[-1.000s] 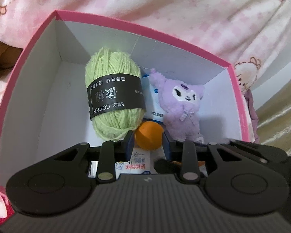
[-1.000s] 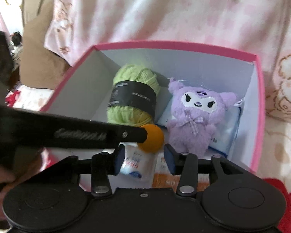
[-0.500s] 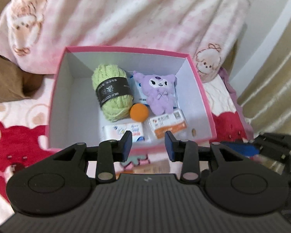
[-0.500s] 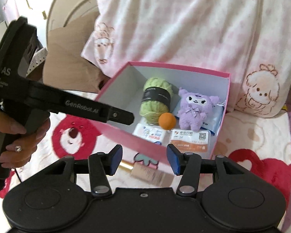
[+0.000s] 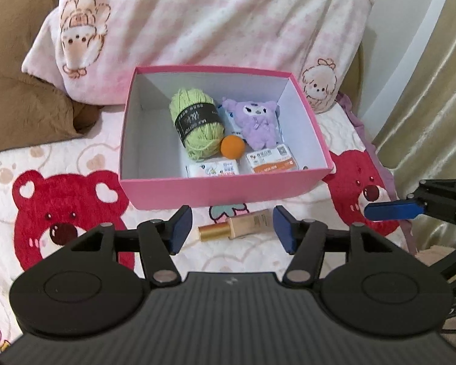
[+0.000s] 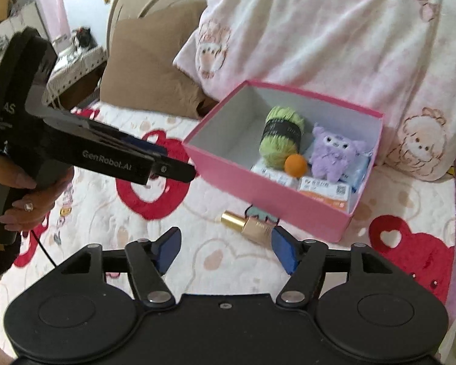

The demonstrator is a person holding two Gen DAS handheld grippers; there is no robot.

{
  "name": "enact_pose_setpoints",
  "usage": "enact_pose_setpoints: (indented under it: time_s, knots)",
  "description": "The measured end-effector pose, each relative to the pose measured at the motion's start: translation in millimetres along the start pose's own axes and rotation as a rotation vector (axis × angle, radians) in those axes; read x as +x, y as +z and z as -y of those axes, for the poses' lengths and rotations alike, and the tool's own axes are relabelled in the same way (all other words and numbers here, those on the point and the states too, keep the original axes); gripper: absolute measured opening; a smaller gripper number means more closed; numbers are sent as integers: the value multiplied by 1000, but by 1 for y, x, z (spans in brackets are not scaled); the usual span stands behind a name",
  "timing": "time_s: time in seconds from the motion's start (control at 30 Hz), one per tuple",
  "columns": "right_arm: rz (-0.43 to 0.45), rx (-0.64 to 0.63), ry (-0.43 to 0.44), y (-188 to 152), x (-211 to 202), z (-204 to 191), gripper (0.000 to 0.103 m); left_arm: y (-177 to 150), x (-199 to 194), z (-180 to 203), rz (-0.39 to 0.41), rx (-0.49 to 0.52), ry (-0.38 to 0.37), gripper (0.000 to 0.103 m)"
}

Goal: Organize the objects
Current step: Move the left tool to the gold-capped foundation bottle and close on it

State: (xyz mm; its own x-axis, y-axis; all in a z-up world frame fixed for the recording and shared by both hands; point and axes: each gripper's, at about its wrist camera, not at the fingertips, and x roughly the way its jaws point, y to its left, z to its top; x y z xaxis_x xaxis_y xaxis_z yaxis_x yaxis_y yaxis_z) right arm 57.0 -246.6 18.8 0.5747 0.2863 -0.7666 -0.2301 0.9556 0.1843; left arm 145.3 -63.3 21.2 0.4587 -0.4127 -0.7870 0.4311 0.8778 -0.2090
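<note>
Box (image 5: 215,191) beyond opening, empty jaws.

In the box (image 5: 215,193): yarn (image 5: 197,123) left of the plush (image 5: 257,126), ball (image 5: 232,147) between them, two packets (image 5: 212,168) in front. A bottle (image 5: 237,228) lies before the box.

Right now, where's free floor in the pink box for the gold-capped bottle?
Free: the box's left strip, between its left wall and the green yarn. Crowded: the right side, with the purple plush, orange ball and packets. The bottle lies outside, in front.
</note>
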Motion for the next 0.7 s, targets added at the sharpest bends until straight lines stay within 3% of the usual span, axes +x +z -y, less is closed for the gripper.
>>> enact_pose_setpoints:
  time_s: [0.37,0.47,0.6,0.7]
  knots:
    - [-155,-14,2,-4,67,5,78,-27,41,-16,-29,-13,-18,65]
    - [-206,-74,-13,-4,87,5,78,-37,55,-22,-27,-39,-29,66]
    - [-171,-183,-28,-8,106,6,78,-52,76,-30,-41,-73,-52,67]
    - [-153,-185,-18,-14,120,12,78,-63,91,-33,-46,-84,-50,67]
